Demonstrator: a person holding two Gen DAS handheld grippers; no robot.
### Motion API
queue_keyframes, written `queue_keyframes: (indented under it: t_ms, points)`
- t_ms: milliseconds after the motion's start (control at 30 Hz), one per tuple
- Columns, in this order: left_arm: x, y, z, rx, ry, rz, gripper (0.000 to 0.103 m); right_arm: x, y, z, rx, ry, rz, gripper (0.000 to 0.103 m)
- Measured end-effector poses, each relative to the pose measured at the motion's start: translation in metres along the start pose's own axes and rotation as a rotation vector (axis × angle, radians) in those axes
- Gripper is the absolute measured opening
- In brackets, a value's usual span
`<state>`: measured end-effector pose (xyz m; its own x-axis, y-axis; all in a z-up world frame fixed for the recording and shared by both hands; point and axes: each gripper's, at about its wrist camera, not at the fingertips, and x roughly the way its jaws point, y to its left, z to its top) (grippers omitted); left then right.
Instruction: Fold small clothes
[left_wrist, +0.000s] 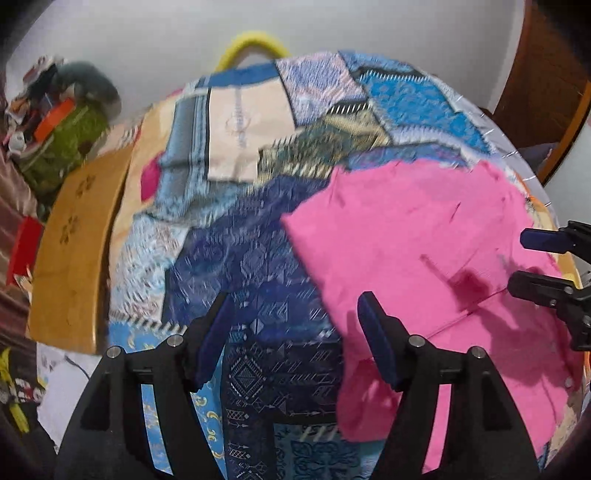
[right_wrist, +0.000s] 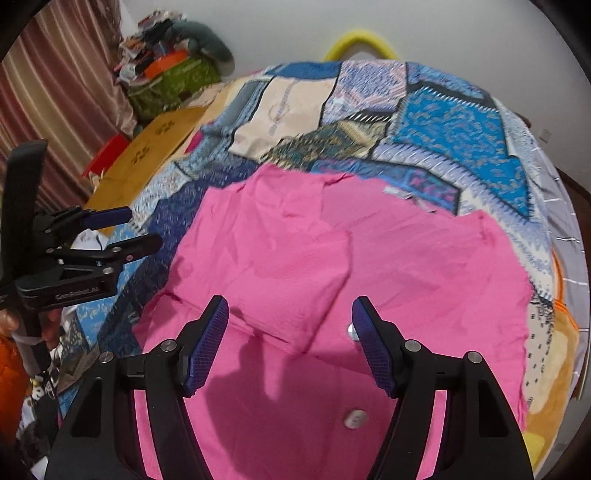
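Right wrist: buttons (right_wrist: 354, 419) on pink garment (right_wrist: 332, 258) | left: none | both hand-held grippers released, empty

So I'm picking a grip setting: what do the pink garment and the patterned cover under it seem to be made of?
The pink garment looks like thin woven cotton, matte: soft creases, limp folded edges, and pale buttons. The patterned cover looks like a printed patchwork-style woven fabric, also matte, lying smooth; blur hides its weave. Neither looks slippery, though that can't be settled by sight.

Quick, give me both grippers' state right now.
Left gripper: open, holding nothing, over the patchwork cloth.
Right gripper: open, holding nothing, above the pink garment.
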<state>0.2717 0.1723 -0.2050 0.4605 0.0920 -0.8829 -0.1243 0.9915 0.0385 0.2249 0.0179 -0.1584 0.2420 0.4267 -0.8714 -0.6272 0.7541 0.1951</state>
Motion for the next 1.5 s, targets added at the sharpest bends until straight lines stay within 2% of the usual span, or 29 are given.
queue_keyframes:
  t_ms: [200, 333, 467, 567, 633, 733, 767, 1033, 1500]
  points:
    - [0.027, -0.006, -0.016, 0.042, 0.055, -0.018, 0.069, 0.02, 0.011, -0.007, -0.046, 0.058, -0.014, 0.066]
    - [0.037, -0.014, -0.021, 0.076, 0.071, -0.029, 0.069, 0.037, 0.01, -0.007, -0.066, 0.091, -0.063, 0.066]
    - [0.04, -0.015, -0.019, 0.07, 0.072, -0.048, 0.07, 0.044, 0.006, -0.003, -0.072, 0.067, -0.1, 0.065]
    - [0.043, -0.013, -0.018, 0.055, 0.085, -0.064, 0.072, 0.044, 0.008, 0.002, -0.097, 0.032, -0.132, 0.049]
    - [0.045, -0.012, -0.017, 0.045, 0.087, -0.062, 0.079, 0.043, 0.009, 0.005, -0.105, 0.011, -0.145, 0.032]
    - [0.047, -0.009, -0.018, 0.034, 0.088, -0.062, 0.081, 0.04, 0.007, 0.008, -0.095, -0.019, -0.142, 0.014]
    - [0.047, -0.009, -0.018, 0.03, 0.09, -0.065, 0.081, 0.038, 0.006, 0.008, -0.088, -0.032, -0.137, 0.011]
    - [0.047, -0.013, -0.018, 0.044, 0.088, -0.031, 0.084, 0.011, -0.017, 0.005, 0.022, -0.127, -0.137, 0.009]
    - [0.049, -0.015, -0.017, 0.025, 0.109, 0.014, 0.087, -0.014, -0.081, -0.031, 0.178, -0.081, -0.173, 0.008]
